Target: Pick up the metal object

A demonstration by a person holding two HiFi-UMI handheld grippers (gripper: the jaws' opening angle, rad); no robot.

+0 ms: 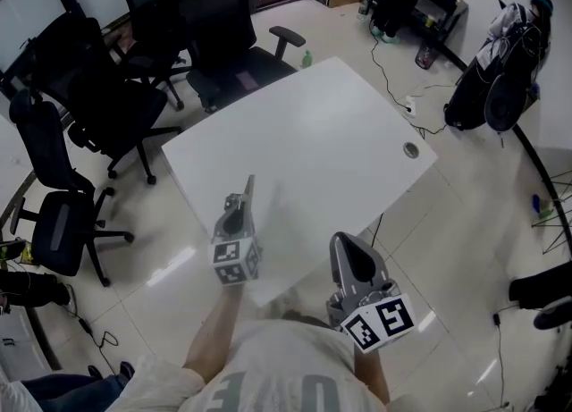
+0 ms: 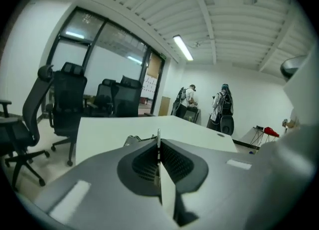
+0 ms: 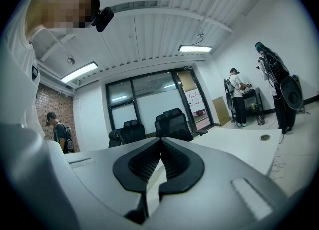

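Note:
A thin, flat metal object (image 1: pixel 250 189) sticks up out of my left gripper (image 1: pixel 240 208), which is held over the near edge of the white table (image 1: pixel 313 124). In the left gripper view the jaws (image 2: pixel 158 142) are pressed together on the metal strip (image 2: pixel 158 135), whose edge shows as a narrow bright line between the pads. My right gripper (image 1: pixel 346 240) hovers just off the table's near corner, close to my body. Its jaws (image 3: pixel 160 139) are shut with nothing between them.
Black office chairs (image 1: pixel 134 71) crowd the table's far left side. A round cable grommet (image 1: pixel 411 149) sits near the table's right corner, with a cable (image 1: pixel 393 79) trailing on the floor beyond. Black bags (image 1: pixel 500 71) stand at the right; a green bottle (image 1: pixel 307 59) stands beyond the table's far corner.

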